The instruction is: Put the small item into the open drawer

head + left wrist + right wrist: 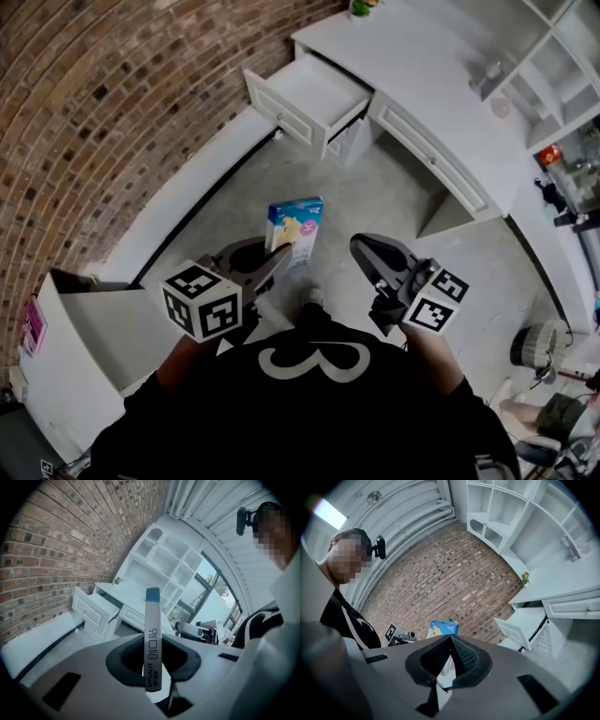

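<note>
A small blue-and-white box (pixel 298 228) stands upright in my left gripper (pixel 279 255), which is shut on its lower edge. In the left gripper view the box (pixel 153 639) shows edge-on, rising out of the black pads (pixel 125 660). The open white drawer (pixel 309 98) juts out of the desk, well ahead of the box across the floor. The same drawer (pixel 93 609) shows at left in the left gripper view and at right (pixel 525 625) in the right gripper view. My right gripper (pixel 361 246) hangs beside the left one, its jaws (pixel 450 641) shut with nothing between them.
A white desk (pixel 422 66) with shelves (pixel 553 66) runs along the back right. A brick wall (pixel 112 103) curves round at left, with a white baseboard below it. A white cabinet (pixel 84 347) stands near left. A fan (pixel 536 345) sits on the floor at right.
</note>
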Demonstrator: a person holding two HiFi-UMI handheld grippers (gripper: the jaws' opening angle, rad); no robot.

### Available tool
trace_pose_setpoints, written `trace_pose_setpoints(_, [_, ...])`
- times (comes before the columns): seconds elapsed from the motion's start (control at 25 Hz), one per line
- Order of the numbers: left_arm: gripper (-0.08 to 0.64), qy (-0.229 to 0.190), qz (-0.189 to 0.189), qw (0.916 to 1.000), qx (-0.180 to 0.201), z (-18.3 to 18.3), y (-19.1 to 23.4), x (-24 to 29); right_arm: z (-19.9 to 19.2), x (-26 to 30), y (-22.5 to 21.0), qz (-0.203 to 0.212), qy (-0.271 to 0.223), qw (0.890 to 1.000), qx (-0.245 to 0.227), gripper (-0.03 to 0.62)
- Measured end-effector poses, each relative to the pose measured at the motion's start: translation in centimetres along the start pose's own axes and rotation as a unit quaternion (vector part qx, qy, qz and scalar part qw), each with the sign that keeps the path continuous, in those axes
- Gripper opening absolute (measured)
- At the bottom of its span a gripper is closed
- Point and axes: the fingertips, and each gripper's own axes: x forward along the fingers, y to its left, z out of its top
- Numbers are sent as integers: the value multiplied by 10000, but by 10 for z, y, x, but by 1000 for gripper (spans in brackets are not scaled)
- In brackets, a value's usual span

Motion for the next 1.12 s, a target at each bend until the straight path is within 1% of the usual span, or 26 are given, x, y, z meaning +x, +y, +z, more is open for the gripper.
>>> trace_pose_setpoints(0.2, [69,-26,48,9999,128,29,1,35,31,-1,-34,20,-128,9999,-61,12])
trace_pose_setpoints(0.36, [69,-85,103,9995,279,50,0,54,52,-1,-54,42,-104,9997,-204,12])
trace_pose_setpoints(0.56, [69,-258,90,9988,401,71,-5,72,72,2,-71,-94,-97,9990,-433,12])
trace_pose_setpoints(0.88, [69,-301,76,9982,521,73,-2,77,77,2,-77,-217,-240,9984,-472,12])
trace_pose_setpoints(1.12, [69,-313,45,9979,571,82,11,88,82,5,-89,-313,-184,9978,-551,12])
